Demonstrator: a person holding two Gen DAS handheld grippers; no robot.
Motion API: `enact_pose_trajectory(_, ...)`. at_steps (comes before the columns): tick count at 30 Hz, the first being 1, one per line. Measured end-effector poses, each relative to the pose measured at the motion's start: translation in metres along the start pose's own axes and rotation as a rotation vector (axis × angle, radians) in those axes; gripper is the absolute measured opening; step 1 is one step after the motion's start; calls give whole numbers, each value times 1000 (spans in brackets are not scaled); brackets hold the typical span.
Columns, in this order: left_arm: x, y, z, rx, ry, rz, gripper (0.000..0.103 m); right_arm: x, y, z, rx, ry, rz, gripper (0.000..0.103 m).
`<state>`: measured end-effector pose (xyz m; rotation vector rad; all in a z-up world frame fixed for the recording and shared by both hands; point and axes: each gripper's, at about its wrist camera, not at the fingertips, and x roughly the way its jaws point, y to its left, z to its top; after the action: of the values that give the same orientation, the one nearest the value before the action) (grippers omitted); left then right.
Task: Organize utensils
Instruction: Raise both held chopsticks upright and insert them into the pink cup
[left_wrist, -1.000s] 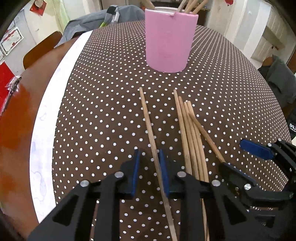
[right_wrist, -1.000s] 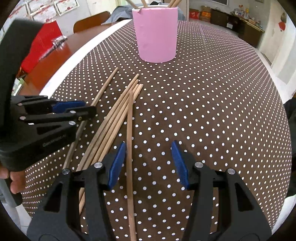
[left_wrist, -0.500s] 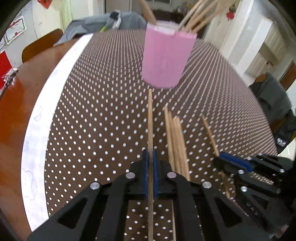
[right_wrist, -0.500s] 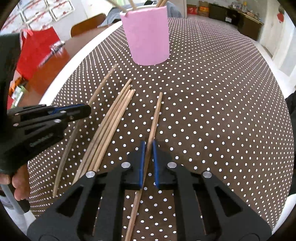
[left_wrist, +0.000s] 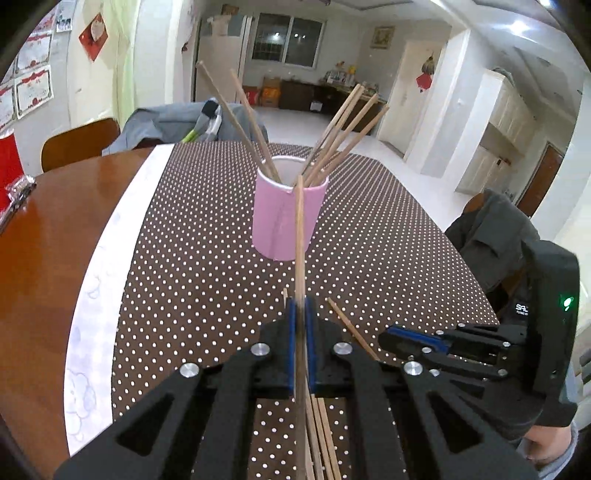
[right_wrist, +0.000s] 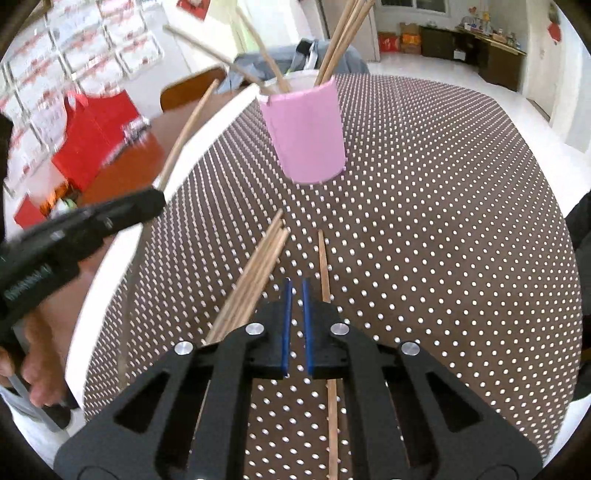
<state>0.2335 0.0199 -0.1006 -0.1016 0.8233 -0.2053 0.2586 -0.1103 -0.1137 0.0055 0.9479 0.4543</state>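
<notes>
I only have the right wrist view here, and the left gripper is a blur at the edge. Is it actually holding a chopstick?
Observer: Yes. In the left wrist view the left gripper is shut on a chopstick, which is clamped between both pads.
Operator: Where does that chopstick point?
Observer: Its far tip lines up with the near rim of the pink cup.
Operator: How many are in the cup? My view crops their tops.
Observer: Five standing chopsticks: two lean left and three lean right.
</notes>
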Motion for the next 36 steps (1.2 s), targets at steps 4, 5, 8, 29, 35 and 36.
enact_pose_trajectory(4,9,3,-1,-15,45,29,6,17,1,1,-9,54,-93,7)
enact_pose_trajectory(5,11,4,-3,-19,53,30,6,20,-1,1,-9,65,-98,7)
enact_pose_trajectory(8,19,10,-5,-26,77,38,6,33,-4,-1,-4,120,-92,11)
enact_pose_trajectory(29,25,15,-1,-42,87,-24,6,70,18,0,-22,112,-93,5)
enact_pose_trajectory(35,4,8,9,-30,-12,-95,6,28,14,11,-1,-76,-11,5)
enact_pose_trajectory(36,-1,6,12,-27,-39,-104,6,20,14,14,0,-111,2,5)
